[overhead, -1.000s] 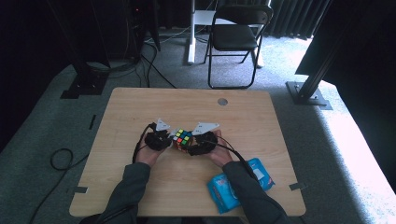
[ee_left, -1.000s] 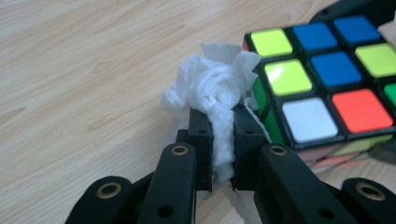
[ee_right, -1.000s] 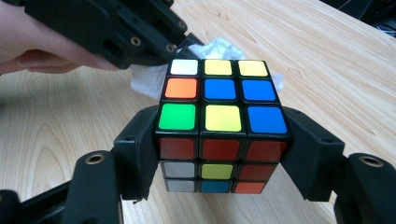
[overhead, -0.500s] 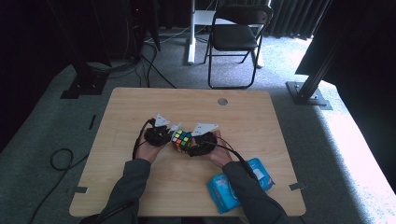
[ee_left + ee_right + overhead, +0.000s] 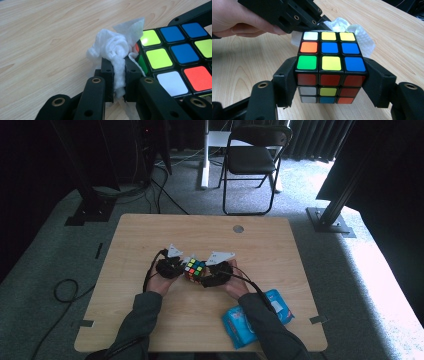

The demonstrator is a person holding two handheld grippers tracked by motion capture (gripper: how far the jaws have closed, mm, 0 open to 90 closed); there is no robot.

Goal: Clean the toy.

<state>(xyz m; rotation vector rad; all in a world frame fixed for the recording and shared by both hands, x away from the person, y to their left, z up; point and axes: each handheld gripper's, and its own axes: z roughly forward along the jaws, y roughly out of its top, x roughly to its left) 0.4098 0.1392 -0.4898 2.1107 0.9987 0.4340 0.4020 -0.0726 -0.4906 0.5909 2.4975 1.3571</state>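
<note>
A scrambled puzzle cube (image 5: 195,269) (image 5: 331,66) is held just above the middle of the wooden table (image 5: 130,240). My right gripper (image 5: 212,272) (image 5: 331,80) is shut on it, one jaw on each side face. A crumpled white wipe (image 5: 116,51) is pinched between the pads of my left gripper (image 5: 175,266) (image 5: 119,71), which is shut on it. The wipe rests against the cube's side (image 5: 175,57); in the right gripper view the wipe (image 5: 359,37) shows behind the cube, under the left gripper's black body (image 5: 287,12).
A blue packet of wipes (image 5: 257,316) lies on the table near the front right, beside the right forearm. A round cable hole (image 5: 238,228) sits near the far edge. A folding chair (image 5: 250,160) and black stands are beyond the table.
</note>
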